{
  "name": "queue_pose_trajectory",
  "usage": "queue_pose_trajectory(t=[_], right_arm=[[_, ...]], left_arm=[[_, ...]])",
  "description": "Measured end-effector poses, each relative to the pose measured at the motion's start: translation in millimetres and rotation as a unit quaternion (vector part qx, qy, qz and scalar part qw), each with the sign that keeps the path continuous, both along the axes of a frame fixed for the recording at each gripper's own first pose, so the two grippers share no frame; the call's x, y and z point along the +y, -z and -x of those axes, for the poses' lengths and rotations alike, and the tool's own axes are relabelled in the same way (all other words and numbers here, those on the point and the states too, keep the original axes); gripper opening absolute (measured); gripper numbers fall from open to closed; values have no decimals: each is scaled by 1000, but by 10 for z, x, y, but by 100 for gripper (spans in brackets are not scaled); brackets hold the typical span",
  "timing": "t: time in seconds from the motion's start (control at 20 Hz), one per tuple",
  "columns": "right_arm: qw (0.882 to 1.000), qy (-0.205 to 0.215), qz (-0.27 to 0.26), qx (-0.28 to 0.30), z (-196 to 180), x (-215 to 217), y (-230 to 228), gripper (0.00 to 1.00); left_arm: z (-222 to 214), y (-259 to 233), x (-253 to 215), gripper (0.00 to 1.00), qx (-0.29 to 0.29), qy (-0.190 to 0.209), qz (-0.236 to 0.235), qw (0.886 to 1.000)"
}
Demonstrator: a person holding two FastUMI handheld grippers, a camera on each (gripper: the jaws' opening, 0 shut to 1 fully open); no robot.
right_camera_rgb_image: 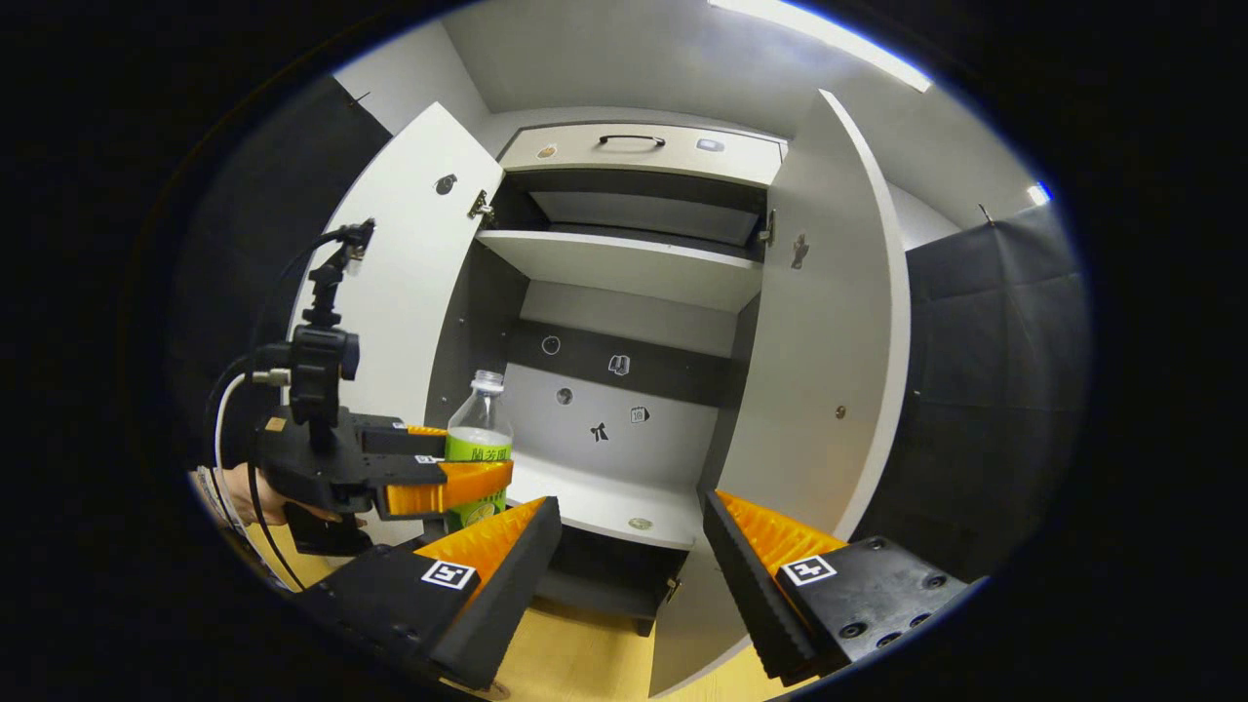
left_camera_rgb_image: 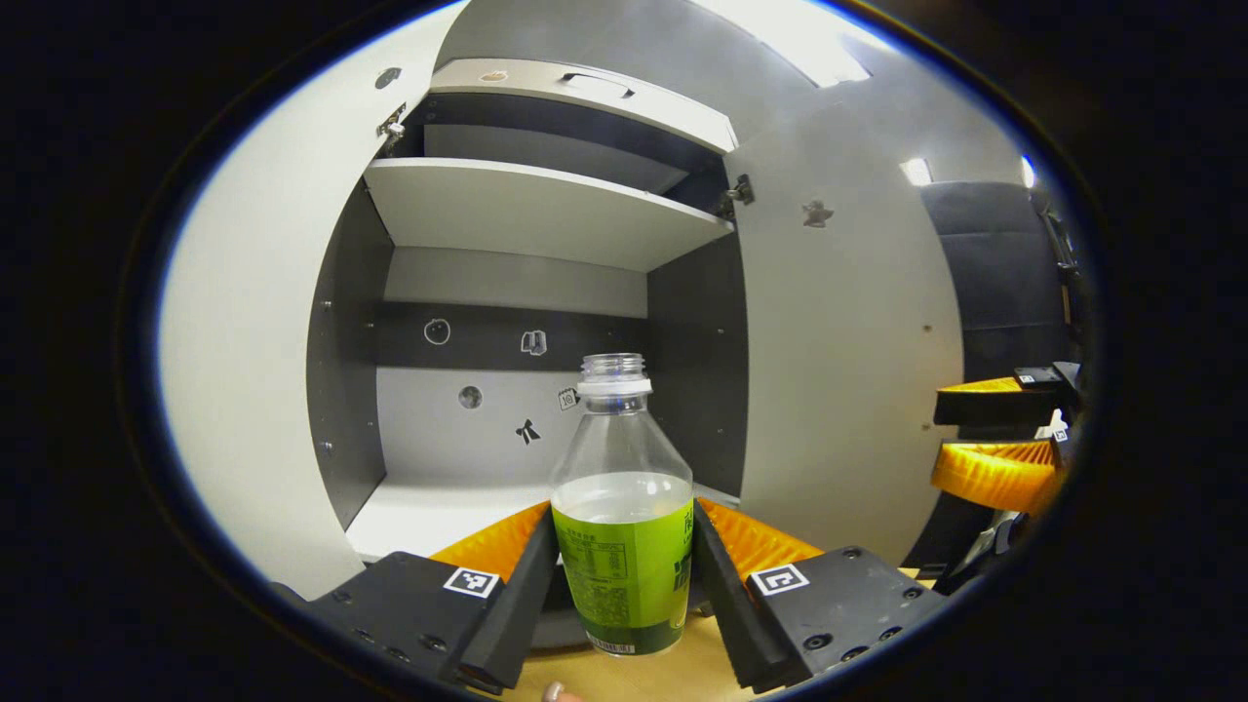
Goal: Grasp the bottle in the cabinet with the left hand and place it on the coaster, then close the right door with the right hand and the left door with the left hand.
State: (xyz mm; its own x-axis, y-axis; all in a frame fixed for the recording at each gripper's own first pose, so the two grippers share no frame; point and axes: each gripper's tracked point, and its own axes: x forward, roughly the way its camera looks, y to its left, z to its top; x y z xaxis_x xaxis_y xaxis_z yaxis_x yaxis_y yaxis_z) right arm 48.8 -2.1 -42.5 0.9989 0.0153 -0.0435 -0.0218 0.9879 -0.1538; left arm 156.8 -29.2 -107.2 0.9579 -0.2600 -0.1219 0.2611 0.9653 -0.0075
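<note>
Ahead stands a pale grey cabinet with darker inner walls, both doors swung wide: the left door and the right door frame an upper shelf and a lower floor board of the compartment, and small stickers dot the back panel. Above the opening sits a drawer front with a dark handle. Below the cabinet a light wooden tabletop shows, and black cloth hangs on the booth's wall to the right. The bottle is clear plastic, uncapped, partly filled with liquid, wearing a green label round its lower body; it stands upright in front of the cabinet opening, its base just above or on a grey disc near the table, which of the two I cannot tell. The left gripper clamps it, both black-backed orange fingers pressing the label's sides; in the right gripper view that same left gripper reaches in from the left, level, with a hand behind it and cables trailing. The right gripper hangs farther back, aimed at the cabinet, its fingers spread wide with nothing between them.
</note>
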Motion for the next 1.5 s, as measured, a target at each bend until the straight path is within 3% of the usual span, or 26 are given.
queue_pose_trajectory(t=[0.3,0.6,0.85,0.95,1.15,1.5], right_arm=[[999,26,34,-11,360,-15,-71,98],[998,40,44,-6,292,-90,74,98],[1000,14,25,2,182,7,251,98],[1000,0,25,3,157,47,354,98],[999,-28,31,14,170,92,615,98],[997,-49,35,50,269,-33,1071,98]], left_arm=[[651,329,-211,78,0,27,35,999],[1137,946,-426,79,9,29,55,998],[1454,1583,-662,78,20,45,61,997],[1557,1832,-680,79,28,35,59,997],[1631,2276,-607,78,29,10,11,999],[1640,2711,-655,79,28,-5,0,1000]])
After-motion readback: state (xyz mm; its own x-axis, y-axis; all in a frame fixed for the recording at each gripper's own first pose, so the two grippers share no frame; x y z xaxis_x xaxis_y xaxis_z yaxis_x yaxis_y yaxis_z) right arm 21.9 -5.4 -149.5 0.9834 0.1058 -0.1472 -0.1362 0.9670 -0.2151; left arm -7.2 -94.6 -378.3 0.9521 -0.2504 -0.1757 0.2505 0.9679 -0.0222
